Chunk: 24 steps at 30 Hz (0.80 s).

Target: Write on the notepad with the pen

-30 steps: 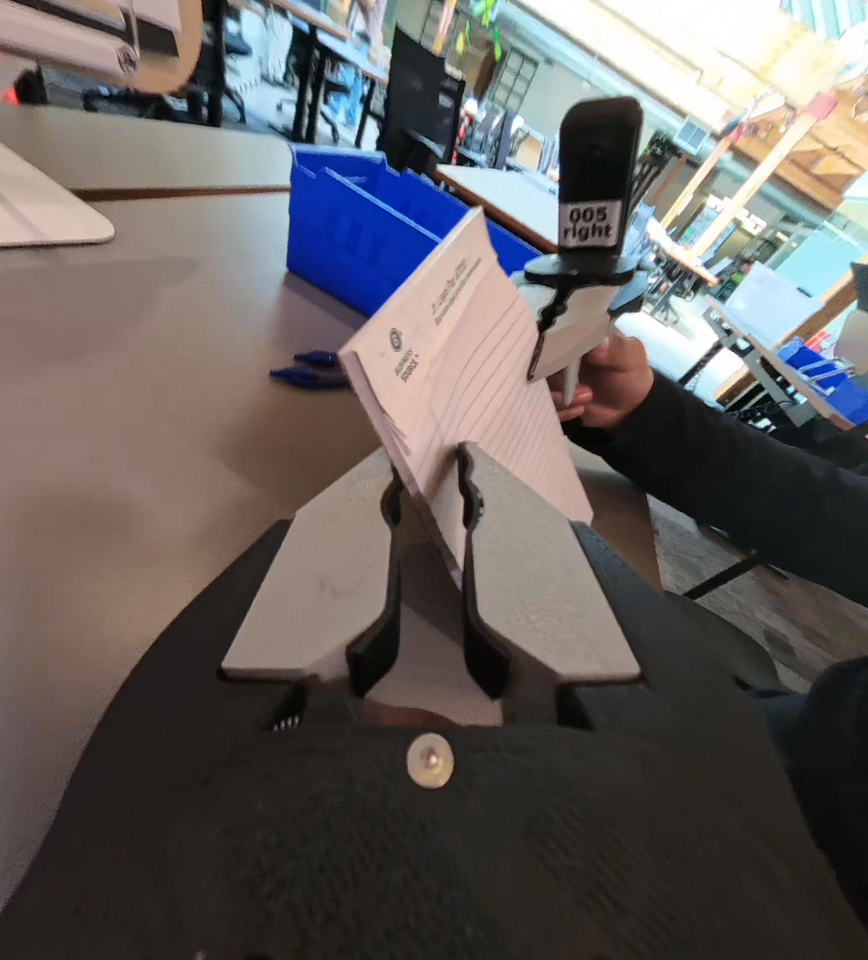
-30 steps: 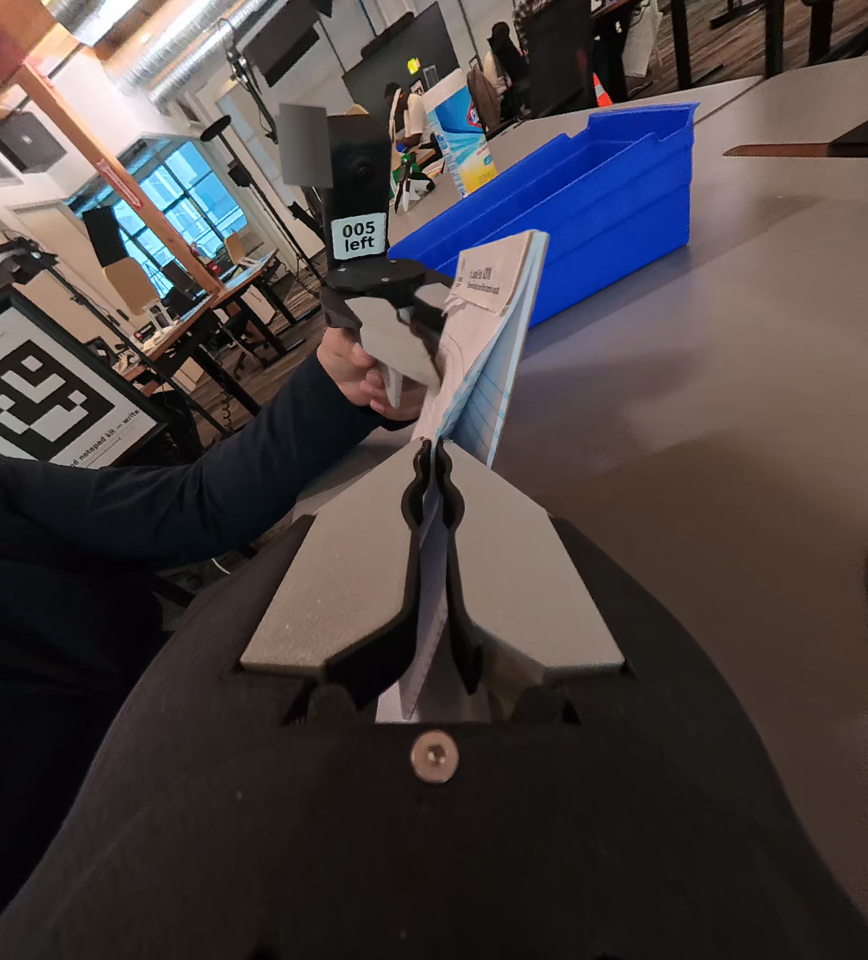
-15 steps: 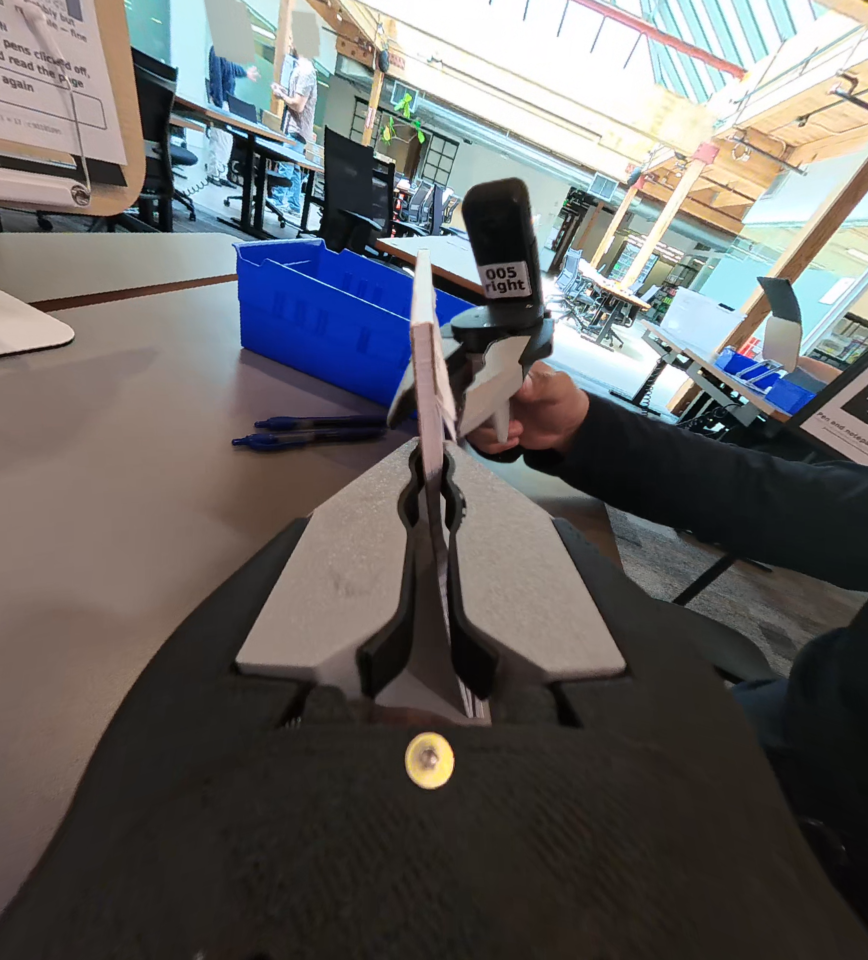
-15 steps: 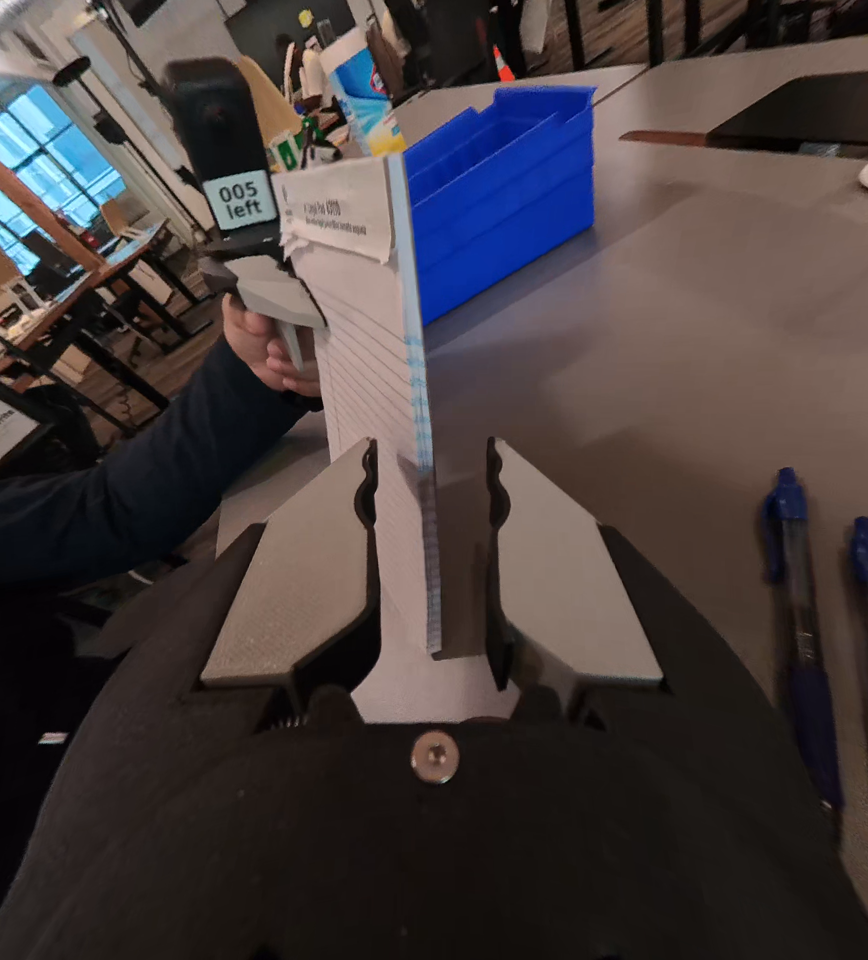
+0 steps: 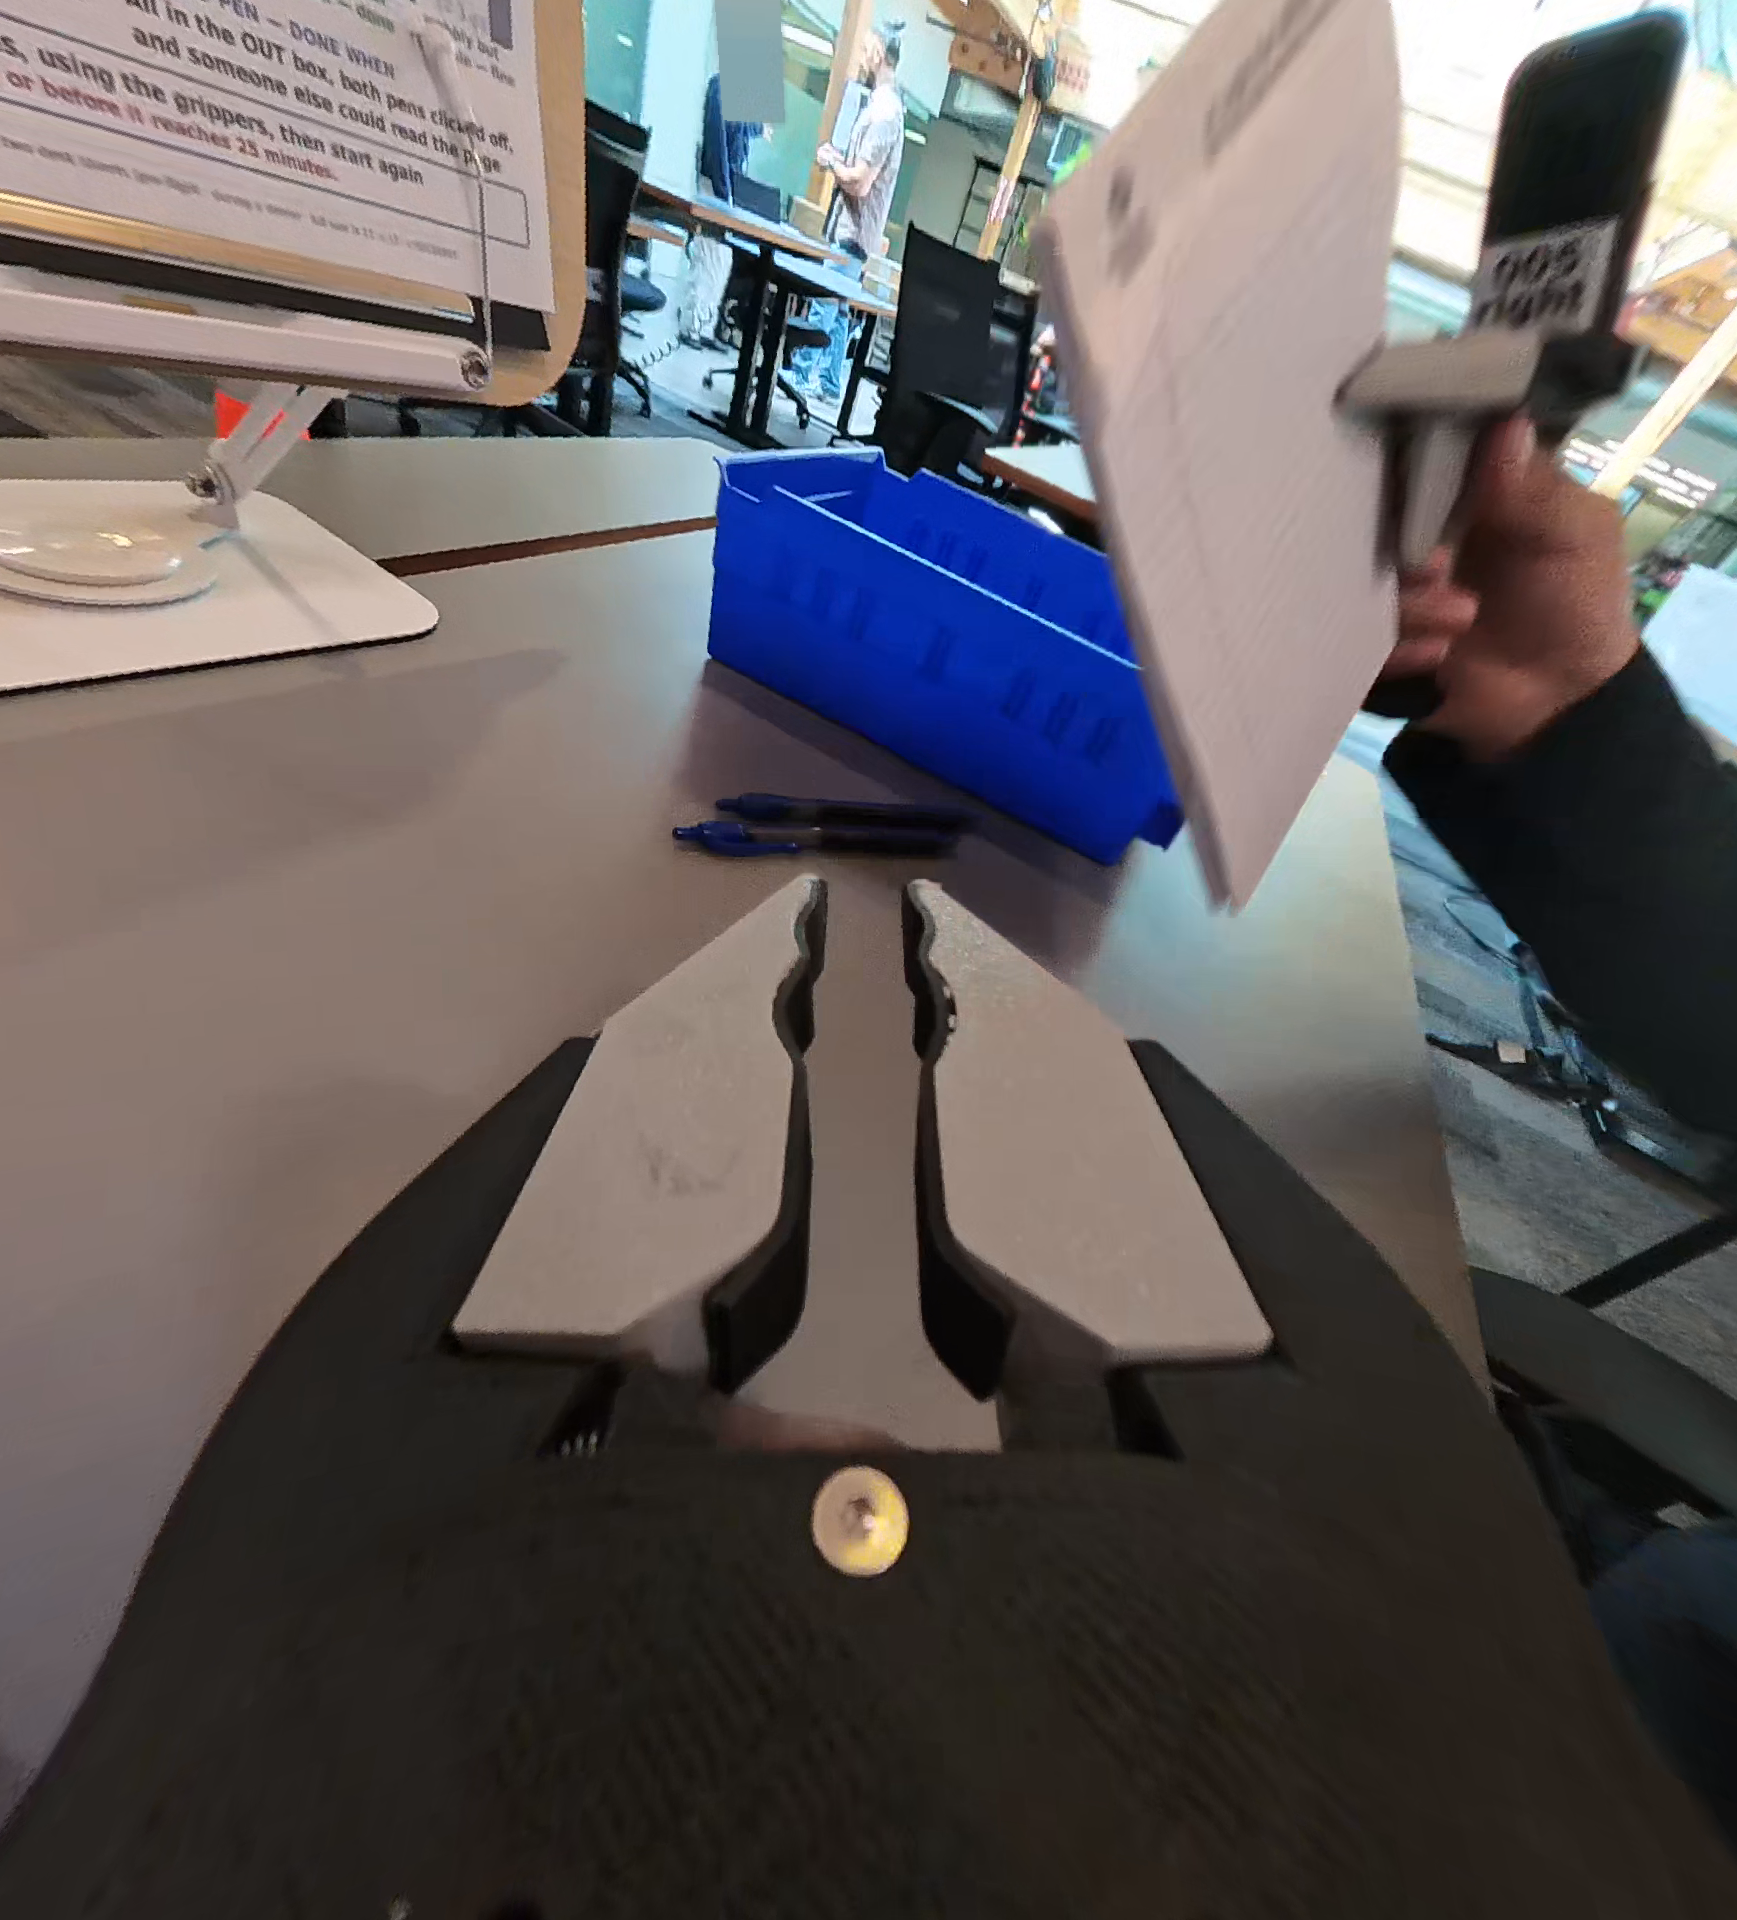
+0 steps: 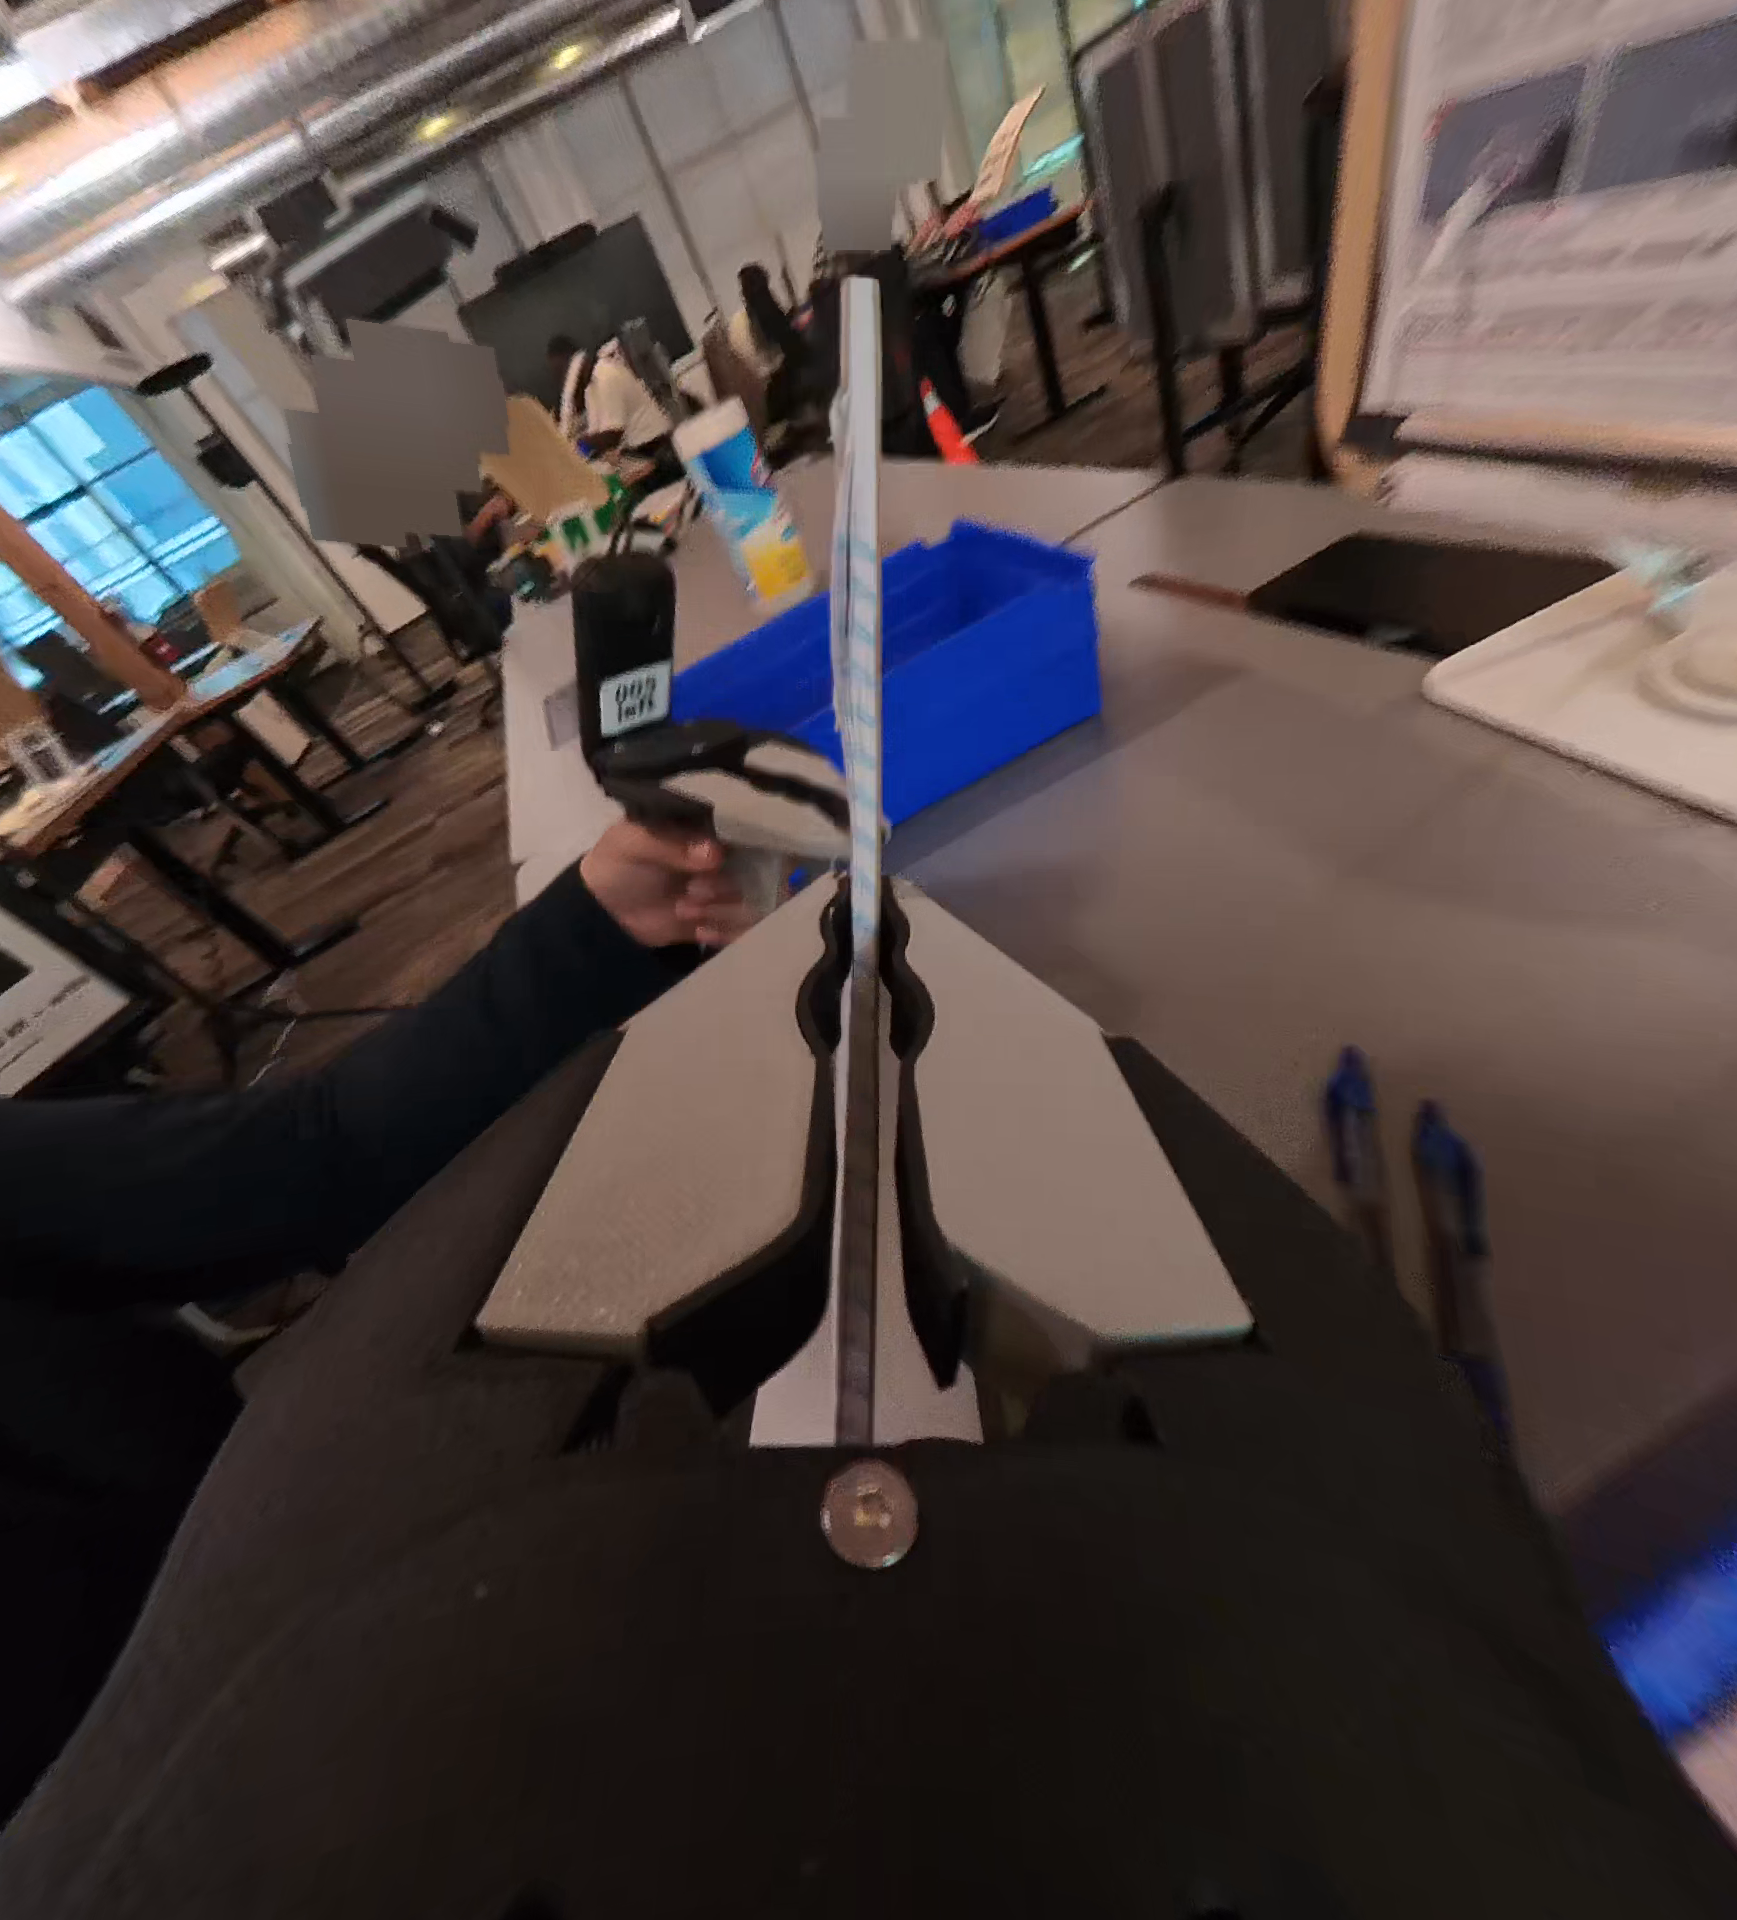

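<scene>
So the right gripper (image 6: 859, 914) is clamped tight on the notepad (image 6: 859, 582), which sits edge-on between its jaws and sticks straight up in that gripper's own view. From the left wrist view you can see the same notepad (image 5: 1228, 416) held up in the air off to the right, tilted, lined page facing this way, well clear of the table (image 5: 272, 935). It's a bit motion-blurred there, so I can't make out much detail on the page.

The left gripper (image 5: 859, 914) has its jaws apart with nothing between them, hovering low over the grey table. Just past its fingertips are two blue pens (image 5: 822, 826) lying side by side on the table, close together. In the right wrist view the same pens (image 6: 1404, 1174) lie to the right of the gripper.

Behind the pens is a blue plastic bin (image 5: 926, 634) sitting on the table, near them but I think not touching. Farther left there's a white stand (image 5: 168, 582) holding up a printed sheet (image 5: 251, 135).
</scene>
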Motion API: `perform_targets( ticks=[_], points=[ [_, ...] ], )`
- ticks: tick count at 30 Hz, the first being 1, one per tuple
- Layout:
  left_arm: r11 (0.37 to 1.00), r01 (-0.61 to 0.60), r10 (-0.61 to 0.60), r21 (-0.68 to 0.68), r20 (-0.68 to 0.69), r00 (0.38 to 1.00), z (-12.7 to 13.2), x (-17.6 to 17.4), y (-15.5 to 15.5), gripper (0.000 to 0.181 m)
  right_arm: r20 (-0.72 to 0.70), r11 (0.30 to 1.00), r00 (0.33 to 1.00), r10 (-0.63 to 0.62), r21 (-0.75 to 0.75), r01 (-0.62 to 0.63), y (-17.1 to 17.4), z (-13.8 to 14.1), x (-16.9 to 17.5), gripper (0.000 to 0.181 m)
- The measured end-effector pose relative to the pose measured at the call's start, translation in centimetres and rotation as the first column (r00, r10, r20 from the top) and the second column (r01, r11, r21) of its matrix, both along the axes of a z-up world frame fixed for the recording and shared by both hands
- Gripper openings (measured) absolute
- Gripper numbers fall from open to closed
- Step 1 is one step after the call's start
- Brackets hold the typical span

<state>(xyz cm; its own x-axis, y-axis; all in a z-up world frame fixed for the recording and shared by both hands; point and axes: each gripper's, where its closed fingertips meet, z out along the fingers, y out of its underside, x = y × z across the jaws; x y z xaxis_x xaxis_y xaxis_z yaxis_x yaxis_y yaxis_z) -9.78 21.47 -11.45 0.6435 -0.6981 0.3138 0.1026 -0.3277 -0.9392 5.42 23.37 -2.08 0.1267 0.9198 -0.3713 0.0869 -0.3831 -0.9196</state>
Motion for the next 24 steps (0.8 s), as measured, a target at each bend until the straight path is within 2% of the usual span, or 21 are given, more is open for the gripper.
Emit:
perform_targets(
  ticks=[3,5,7,9,12,14,19,24],
  points=[
    [1.0,0.0,-0.001,-0.021,-0.04,0.999,-0.8,0.3,0.1,0.013,-0.02,0.982,0.983,-0.185,0.035,0.186,3.6,4.0,6.1,0.0],
    [1.0,-0.005,0.004,-0.026,-0.067,0.998,-1.2,0.4,0.2,0.013,0.005,0.946,0.947,-0.323,0.038,0.322,6.4,5.0,10.4,0.0],
    [0.999,-0.01,0.007,-0.031,-0.079,0.997,-1.5,0.4,0.3,0.013,0.057,0.904,0.902,-0.428,0.026,0.428,8.8,4.5,14.1,0.0],
    [0.999,-0.007,0.004,-0.036,-0.08,0.997,-1.6,0.4,0.3,0.013,0.138,0.877,0.868,-0.476,-0.001,0.481,10.2,2.4,16.4,0.0],
    [0.999,-0.009,0.005,-0.046,-0.089,0.996,-1.9,0.4,0.4,0.013,0.248,0.852,0.833,-0.495,-0.051,0.521,11.3,-1.7,17.9,0.0],
    [0.999,-0.008,0.003,-0.053,-0.098,0.995,-2.2,0.5,0.4,0.014,0.263,0.837,0.824,-0.503,-0.089,0.539,11.9,-3.7,18.1,0.0],
    [0.998,-0.006,-0.002,-0.069,-0.119,0.993,-2.9,0.6,0.5,0.014,0.28,0.807,0.816,-0.505,-0.183,0.562,13.5,-7.2,17.4,0.0],
    [0.998,-0.002,-0.007,-0.07,-0.132,0.991,-3.0,0.7,0.4,0.014,0.346,0.786,0.826,-0.445,-0.292,0.545,13.5,-9.9,16.9,0.0]
  ],
)
